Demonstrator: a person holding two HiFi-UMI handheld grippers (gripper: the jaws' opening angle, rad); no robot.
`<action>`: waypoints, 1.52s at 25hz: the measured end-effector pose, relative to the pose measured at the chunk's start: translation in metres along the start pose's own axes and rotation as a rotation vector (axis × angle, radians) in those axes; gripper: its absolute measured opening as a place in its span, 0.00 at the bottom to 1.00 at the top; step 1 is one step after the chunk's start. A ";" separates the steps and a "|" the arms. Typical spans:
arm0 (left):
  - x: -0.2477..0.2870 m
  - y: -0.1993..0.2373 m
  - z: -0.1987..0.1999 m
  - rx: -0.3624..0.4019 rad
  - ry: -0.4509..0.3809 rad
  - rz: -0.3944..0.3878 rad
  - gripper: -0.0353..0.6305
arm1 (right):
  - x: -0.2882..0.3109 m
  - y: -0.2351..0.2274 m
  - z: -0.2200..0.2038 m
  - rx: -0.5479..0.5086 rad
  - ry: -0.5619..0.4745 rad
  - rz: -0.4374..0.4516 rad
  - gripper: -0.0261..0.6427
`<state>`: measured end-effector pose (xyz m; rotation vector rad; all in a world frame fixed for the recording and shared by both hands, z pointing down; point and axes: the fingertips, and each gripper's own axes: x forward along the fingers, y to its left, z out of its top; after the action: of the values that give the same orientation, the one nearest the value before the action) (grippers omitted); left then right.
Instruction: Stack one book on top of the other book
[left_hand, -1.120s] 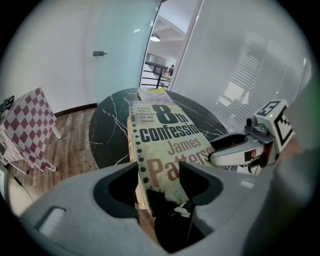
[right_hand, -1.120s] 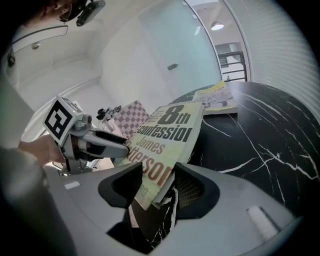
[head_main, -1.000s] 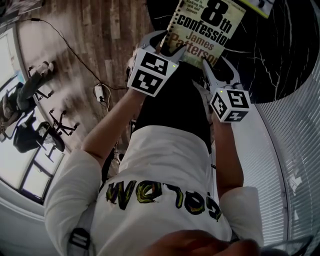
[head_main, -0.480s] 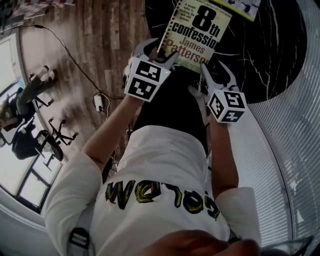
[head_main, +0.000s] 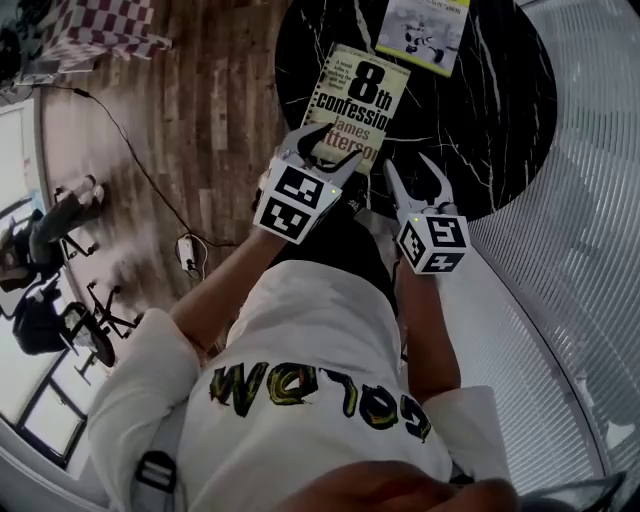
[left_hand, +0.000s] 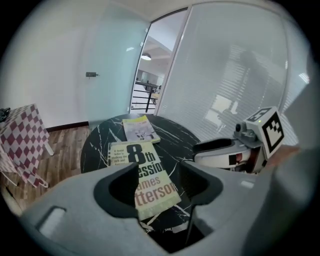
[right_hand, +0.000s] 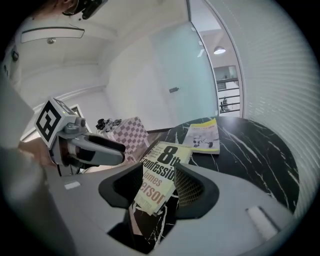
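Two books lie apart on the round black marble table (head_main: 500, 110). The "8th confession" paperback (head_main: 360, 100) lies flat near the table's front edge, and a yellow-and-white book (head_main: 422, 28) lies beyond it. My left gripper (head_main: 330, 150) hovers over the paperback's near edge, open, and the cover (left_hand: 145, 165) shows through the gap between its jaws. My right gripper (head_main: 410, 172) is open and hangs just right of that near edge, gripping nothing. In the right gripper view the paperback (right_hand: 162, 170) shows between the wide jaws, with the yellow book (right_hand: 204, 136) farther back.
A small table with a checkered cloth (head_main: 110, 25) stands on the wood floor at the left. A cable and a power adapter (head_main: 190, 245) lie on the floor near chairs (head_main: 60, 215). A wall of blinds and glass (head_main: 570, 260) curves round the right side.
Both grippers have lifted and drawn back from the paperback's near corners, still open. The head view has pulled away, so more of the table shows. Neither book has shifted.
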<state>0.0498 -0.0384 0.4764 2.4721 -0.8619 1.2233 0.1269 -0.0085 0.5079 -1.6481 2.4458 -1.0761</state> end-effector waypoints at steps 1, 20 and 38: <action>-0.003 -0.006 0.007 0.004 -0.014 -0.009 0.44 | -0.007 0.000 0.005 -0.004 -0.014 -0.006 0.34; -0.073 -0.121 0.118 0.102 -0.281 -0.202 0.42 | -0.154 0.000 0.102 -0.082 -0.291 -0.131 0.32; -0.137 -0.180 0.183 0.174 -0.647 -0.391 0.09 | -0.225 0.048 0.153 -0.214 -0.587 -0.092 0.16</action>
<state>0.2115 0.0746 0.2624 3.0354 -0.3586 0.3762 0.2434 0.1043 0.2846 -1.8145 2.1560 -0.2650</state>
